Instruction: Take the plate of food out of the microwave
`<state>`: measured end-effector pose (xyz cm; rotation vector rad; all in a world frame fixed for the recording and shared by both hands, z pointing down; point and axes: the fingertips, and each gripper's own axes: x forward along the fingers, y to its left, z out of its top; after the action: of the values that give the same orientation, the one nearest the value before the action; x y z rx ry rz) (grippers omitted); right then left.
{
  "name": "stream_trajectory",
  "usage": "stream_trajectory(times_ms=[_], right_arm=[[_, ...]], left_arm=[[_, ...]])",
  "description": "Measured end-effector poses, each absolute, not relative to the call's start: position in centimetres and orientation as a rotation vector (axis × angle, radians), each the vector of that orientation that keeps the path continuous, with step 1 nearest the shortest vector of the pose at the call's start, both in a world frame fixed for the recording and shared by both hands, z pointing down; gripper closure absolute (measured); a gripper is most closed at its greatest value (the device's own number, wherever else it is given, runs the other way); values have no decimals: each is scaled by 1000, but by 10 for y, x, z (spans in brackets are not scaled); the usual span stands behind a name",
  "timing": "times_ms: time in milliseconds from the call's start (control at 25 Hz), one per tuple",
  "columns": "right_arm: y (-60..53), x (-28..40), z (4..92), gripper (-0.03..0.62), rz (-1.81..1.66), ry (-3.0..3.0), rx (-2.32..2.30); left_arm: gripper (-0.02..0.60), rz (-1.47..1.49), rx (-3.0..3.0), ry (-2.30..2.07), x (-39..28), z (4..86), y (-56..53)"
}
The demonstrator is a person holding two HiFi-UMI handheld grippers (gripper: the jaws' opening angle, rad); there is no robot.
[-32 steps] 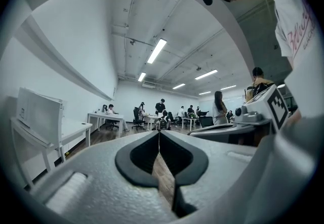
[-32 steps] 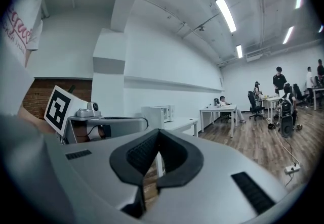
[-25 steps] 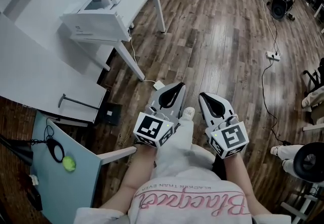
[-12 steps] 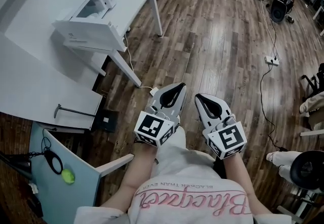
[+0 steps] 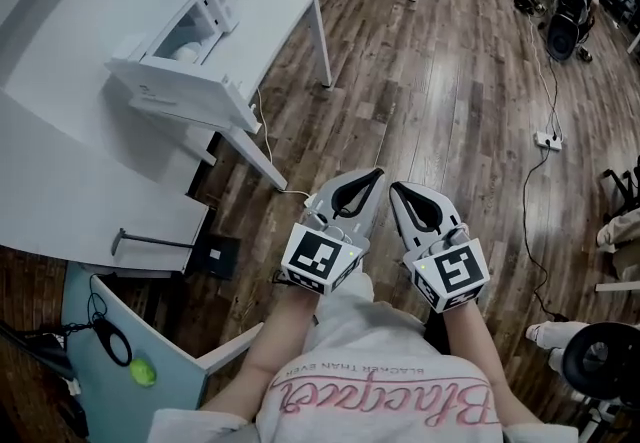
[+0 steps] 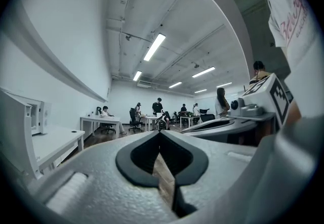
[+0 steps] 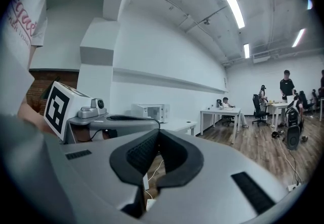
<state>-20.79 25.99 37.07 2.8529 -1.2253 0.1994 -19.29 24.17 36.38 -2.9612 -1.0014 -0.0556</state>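
Observation:
A white microwave (image 5: 150, 81) stands on a white table (image 5: 280, 6) at the upper left of the head view, its door swung open. Something pale shows inside; I cannot make out a plate. The microwave also appears at the left edge of the left gripper view (image 6: 20, 122) and far off in the right gripper view (image 7: 149, 112). My left gripper (image 5: 376, 175) and right gripper (image 5: 396, 189) hang side by side close to my body, over the wood floor, well away from the microwave. Both are shut and empty, as seen in their own views (image 6: 160, 134) (image 7: 158, 134).
A second white desk top (image 5: 70, 181) lies left of me, with a blue-grey panel and a green ball (image 5: 143, 372) below it. A cable runs to a power strip (image 5: 546, 139) on the floor at right. A chair (image 5: 600, 361) sits lower right. People sit at far desks (image 6: 106, 117).
The head view has shifted, so the microwave and table sit a little further right. Both grippers stay shut and low; the left one has edged slightly right.

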Motion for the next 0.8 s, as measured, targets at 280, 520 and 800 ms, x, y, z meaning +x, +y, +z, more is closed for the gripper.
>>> stream_trajectory(times_ms=[280, 520, 800], right_arm=[[245, -158, 373, 582, 228, -1203, 2859], [224, -122, 372, 582, 225, -1177, 2858], [204, -91, 371, 582, 221, -1164, 2843]], left_arm=[[577, -134, -2962, -1029, -143, 372, 223], [577, -142, -2947, -1096, -108, 374, 207], [577, -136, -2966, -1106, -80, 378, 186]])
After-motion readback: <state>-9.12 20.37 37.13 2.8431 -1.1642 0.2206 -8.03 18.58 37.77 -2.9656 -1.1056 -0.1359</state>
